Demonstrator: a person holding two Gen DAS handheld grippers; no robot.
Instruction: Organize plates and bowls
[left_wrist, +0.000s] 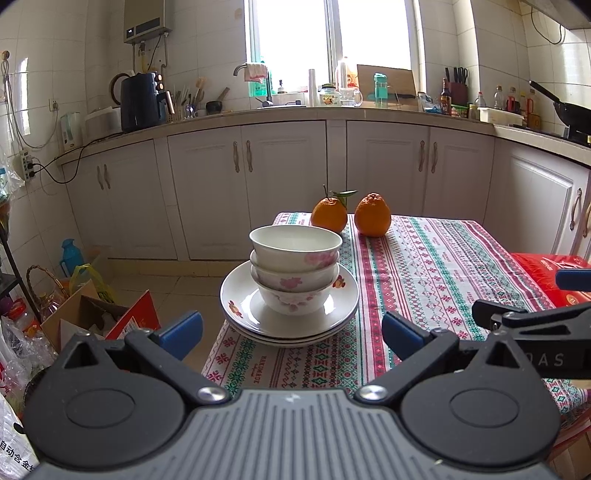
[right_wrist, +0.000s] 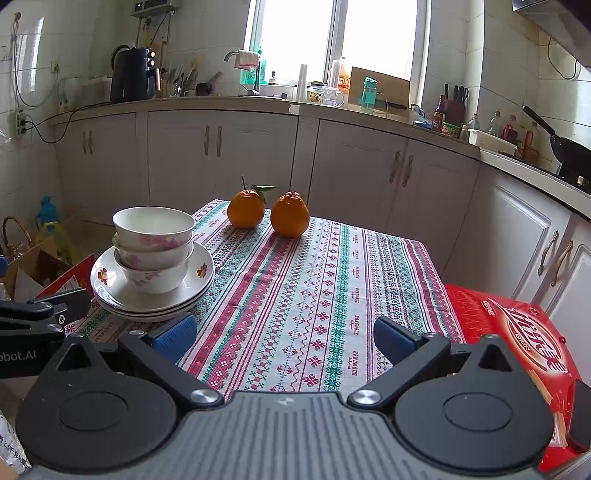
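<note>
Three white bowls with pink flowers (left_wrist: 294, 269) (right_wrist: 153, 247) are nested upright on a stack of white plates (left_wrist: 240, 306) (right_wrist: 201, 271) at the table's left edge. My left gripper (left_wrist: 291, 332) is open just short of the stack, its blue pads (left_wrist: 183, 332) wide apart and holding nothing. My right gripper (right_wrist: 284, 338) is open too, over the patterned tablecloth (right_wrist: 295, 280) to the right of the stack, nothing between its fingers. Each gripper's black body shows at the edge of the other's view.
Two oranges (left_wrist: 373, 214) (right_wrist: 290, 214) sit at the table's far end. A red box (right_wrist: 524, 332) lies at the table's right edge. Cardboard boxes and bags (left_wrist: 92, 314) clutter the floor left of the table. White kitchen cabinets (left_wrist: 280, 177) stand beyond.
</note>
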